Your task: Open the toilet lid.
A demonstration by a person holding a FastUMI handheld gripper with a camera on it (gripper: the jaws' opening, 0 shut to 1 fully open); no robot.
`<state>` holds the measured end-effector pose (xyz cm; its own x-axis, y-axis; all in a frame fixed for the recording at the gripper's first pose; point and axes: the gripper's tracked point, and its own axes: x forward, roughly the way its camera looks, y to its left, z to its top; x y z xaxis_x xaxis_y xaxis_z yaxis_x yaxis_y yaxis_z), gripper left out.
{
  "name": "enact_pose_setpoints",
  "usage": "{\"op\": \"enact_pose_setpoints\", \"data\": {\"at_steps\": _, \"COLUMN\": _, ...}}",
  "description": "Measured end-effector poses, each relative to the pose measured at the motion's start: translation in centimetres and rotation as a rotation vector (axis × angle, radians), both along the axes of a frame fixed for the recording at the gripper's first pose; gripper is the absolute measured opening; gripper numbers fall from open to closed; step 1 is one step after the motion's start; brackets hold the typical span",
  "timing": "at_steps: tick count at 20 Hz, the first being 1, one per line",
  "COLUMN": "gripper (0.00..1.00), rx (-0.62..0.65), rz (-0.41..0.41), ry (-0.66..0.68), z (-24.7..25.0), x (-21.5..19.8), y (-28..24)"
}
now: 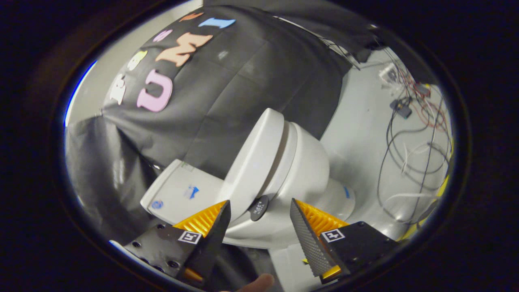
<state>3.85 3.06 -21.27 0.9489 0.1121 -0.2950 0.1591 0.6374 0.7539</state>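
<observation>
At 6 o'clock, right under my claw [259, 209], a fingertip of my hand [259, 282] pokes into view. Claw fingers spread wide apart, gripping nothing; each carries a small square marker tag. Just ahead, in the gap between the tips, sits a dark round hinge cap [258, 207] on the side of the toilet [308, 174]. Whole view is rolled, so the toilet reads tipped over: bowl running off toward 2 o'clock, tank [178, 194] at 10 o'clock just past my left finger, with two small blue marks on it. Toilet lid [253, 158] is the pale slab at 12 o'clock from the fingertips, lying down against the seat, not lifted, only a thin dark seam showing between the two. My fingers are close to the hinge end but not touching lid or seat. Beyond the toilet at 11 to 12 o'clock hangs the black cloth wall [243, 81]. Farther out at 2 to 3 o'clock, grey floor [357, 134] with loose cables [409, 158], black, white and red, plus a small dark box [401, 108].
</observation>
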Motion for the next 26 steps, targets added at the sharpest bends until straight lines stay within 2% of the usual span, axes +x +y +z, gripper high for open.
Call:
{"op": "enact_pose_setpoints", "data": {"at_steps": 2, "gripper": 0.91, "rx": 0.039, "rz": -0.024, "ry": 0.074, "z": -2.7, "x": -0.4, "y": 0.0}}
{"op": "enact_pose_setpoints", "data": {"at_steps": 4, "gripper": 0.92, "rx": 0.085, "rz": -0.015, "ry": 0.098, "z": -3.4, "x": -0.6, "y": 0.6}}
{"op": "enact_pose_setpoints", "data": {"at_steps": 5, "gripper": 0.91, "rx": 0.101, "rz": -0.01, "ry": 0.098, "z": -3.4, "x": -0.5, "y": 0.8}}
{"op": "enact_pose_setpoints", "data": {"at_steps": 7, "gripper": 0.92, "rx": 0.13, "rz": -0.055, "ry": 0.057, "z": -2.1, "x": 0.7, "y": -0.3}}
{"op": "enact_pose_setpoints", "data": {"at_steps": 8, "gripper": 0.85, "rx": 0.129, "rz": -0.066, "ry": 0.054, "z": -2.2, "x": 1.2, "y": -0.3}}
{"op": "enact_pose_setpoints", "data": {"at_steps": 10, "gripper": 0.71, "rx": 0.141, "rz": -0.03, "ry": 0.082, "z": -2.7, "x": 1.3, "y": 0.8}}
{"op": "enact_pose_setpoints", "data": {"at_steps": 11, "gripper": 0.71, "rx": 0.157, "rz": -0.038, "ry": 0.05, "z": -2.0, "x": 2.0, "y": 0.9}}
{"op": "enact_pose_setpoints", "data": {"at_steps": 13, "gripper": 0.41, "rx": 0.184, "rz": -0.037, "ry": -0.01, "z": -0.8, "x": 3.3, "y": 1.2}}
{"op": "enact_pose_setpoints", "data": {"at_steps": 15, "gripper": 0.11, "rx": 0.142, "rz": -0.027, "ry": 0.017, "z": -1.1, "x": 3.4, "y": 1.8}}
{"op": "enact_pose_setpoints", "data": {"at_steps": 20, "gripper": 0.11, "rx": 0.129, "rz": -0.048, "ry": 0.081, "z": -1.3, "x": 3.4, "y": 1.9}}
{"op": "enact_pose_setpoints", "data": {"at_steps": 24, "gripper": 0.11, "rx": 0.109, "rz": -0.02, "ry": 0.094, "z": -0.7, "x": 3.0, "y": 3.1}}
{"op": "enact_pose_setpoints", "data": {"at_steps": 25, "gripper": 0.08, "rx": 0.095, "rz": -0.029, "ry": 0.108, "z": 0.3, "x": 3.1, "y": 0.8}}
{"op": "enact_pose_setpoints", "data": {"at_steps": 26, "gripper": 0.04, "rx": 0.084, "rz": -0.041, "ry": 0.106, "z": -1.5, "x": 4.5, "y": 2.4}}
